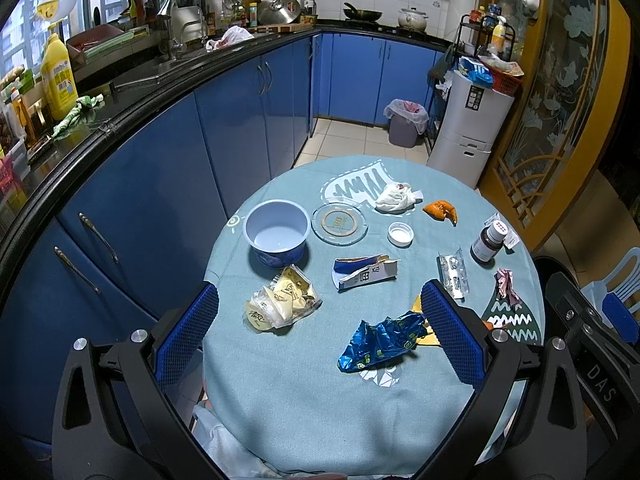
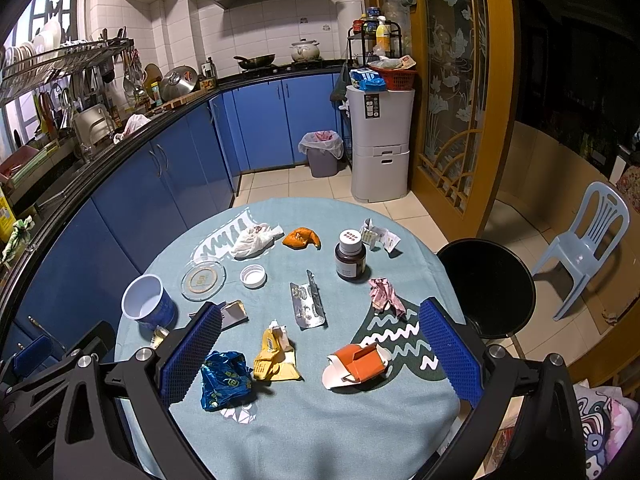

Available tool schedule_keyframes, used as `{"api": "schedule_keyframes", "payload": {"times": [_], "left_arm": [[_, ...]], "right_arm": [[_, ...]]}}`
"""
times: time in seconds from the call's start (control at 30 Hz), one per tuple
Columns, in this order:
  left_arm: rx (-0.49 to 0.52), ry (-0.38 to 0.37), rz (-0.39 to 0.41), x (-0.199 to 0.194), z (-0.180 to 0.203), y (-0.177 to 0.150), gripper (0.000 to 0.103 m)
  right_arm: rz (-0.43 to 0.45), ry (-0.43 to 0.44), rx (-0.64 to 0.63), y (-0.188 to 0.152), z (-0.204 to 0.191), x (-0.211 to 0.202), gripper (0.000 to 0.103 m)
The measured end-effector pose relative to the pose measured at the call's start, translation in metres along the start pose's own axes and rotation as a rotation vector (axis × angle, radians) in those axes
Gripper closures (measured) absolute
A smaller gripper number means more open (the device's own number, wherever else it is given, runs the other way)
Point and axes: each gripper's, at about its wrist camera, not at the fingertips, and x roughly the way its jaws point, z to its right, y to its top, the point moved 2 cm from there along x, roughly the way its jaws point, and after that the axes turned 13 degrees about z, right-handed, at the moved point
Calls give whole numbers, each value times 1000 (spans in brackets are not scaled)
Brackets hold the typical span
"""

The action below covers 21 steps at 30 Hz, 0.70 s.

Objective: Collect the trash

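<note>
Left claw and right claw both gape wide, empty.

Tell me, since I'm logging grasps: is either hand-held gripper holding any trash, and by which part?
Nothing is held. Left hand-held gripper and right hand-held gripper are both open above the table.

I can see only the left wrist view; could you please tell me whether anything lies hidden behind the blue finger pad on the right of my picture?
Observer: Yes, a torn orange-and-white cardboard carton lies there on the round table with the light blue cloth.
Operator: Thank you. Is there a bin close by for it?
Observer: An open round black bin stands on the floor right beside the table's edge, on the right gripper's side.
Operator: And is the right gripper free to take the carton?
Observer: The right gripper has its jaws wide open and holds nothing.
</note>
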Motion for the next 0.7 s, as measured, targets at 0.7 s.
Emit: {"api": "schedule_keyframes", "payload": {"times": [0.7], "left_arm": [[-2,-1,-1,0,0,0,3]], "right_arm": [[-1,0,0,-1,1,1,7]]}}
